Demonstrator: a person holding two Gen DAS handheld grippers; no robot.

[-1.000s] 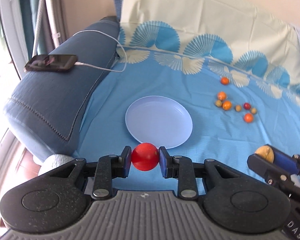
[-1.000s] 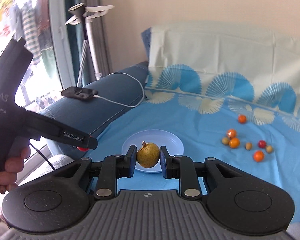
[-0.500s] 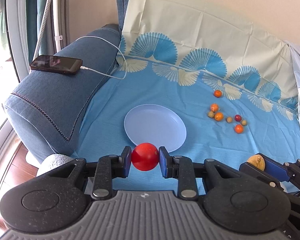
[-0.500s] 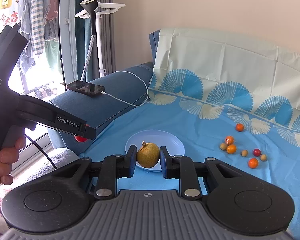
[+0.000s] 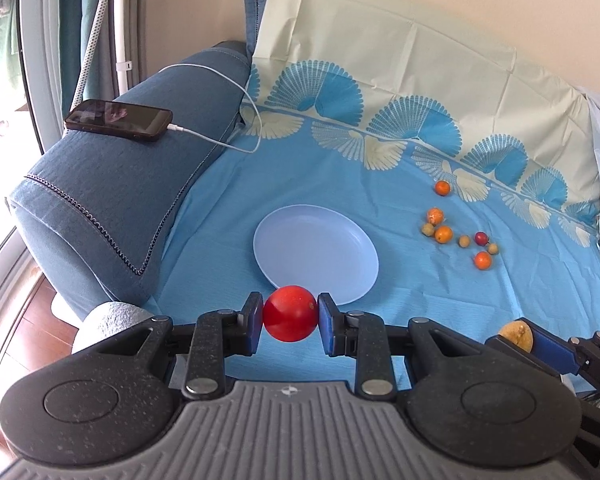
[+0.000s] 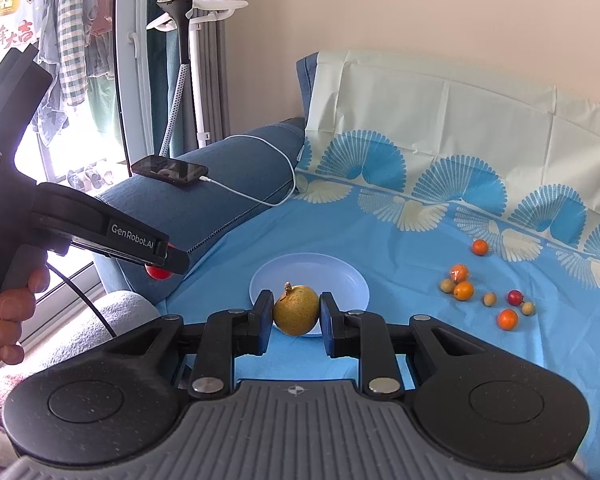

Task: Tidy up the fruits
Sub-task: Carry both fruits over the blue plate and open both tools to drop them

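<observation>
My left gripper [image 5: 290, 319] is shut on a red tomato [image 5: 290, 318], held above the near edge of the pale blue plate [image 5: 315, 249]. My right gripper [image 6: 295, 316] is shut on a brownish-yellow round fruit [image 6: 296, 309] with a small stem, in front of the same plate [image 6: 332, 276]. In the right wrist view the left gripper [image 6: 161, 263] shows from the side at the left, with the tomato [image 6: 157, 272] partly hidden under it. The right gripper [image 5: 518, 336] and its fruit [image 5: 515, 333] show at the lower right of the left wrist view. Several small orange, tan and red fruits [image 5: 444, 234] lie on the blue cloth to the right of the plate.
A phone [image 5: 118, 119] on a white charging cable [image 5: 236, 144] rests on the blue sofa arm [image 5: 100, 200] at the left. The patterned blue cloth [image 5: 380, 184] covers the seat and backrest. A garment steamer stand [image 6: 188, 60] and a window stand beyond the sofa arm. A hand [image 6: 12, 316] grips the left tool.
Both views have pulled back and tilted a little, so the plate and loose fruits sit lower and smaller. Both grips are unchanged.
</observation>
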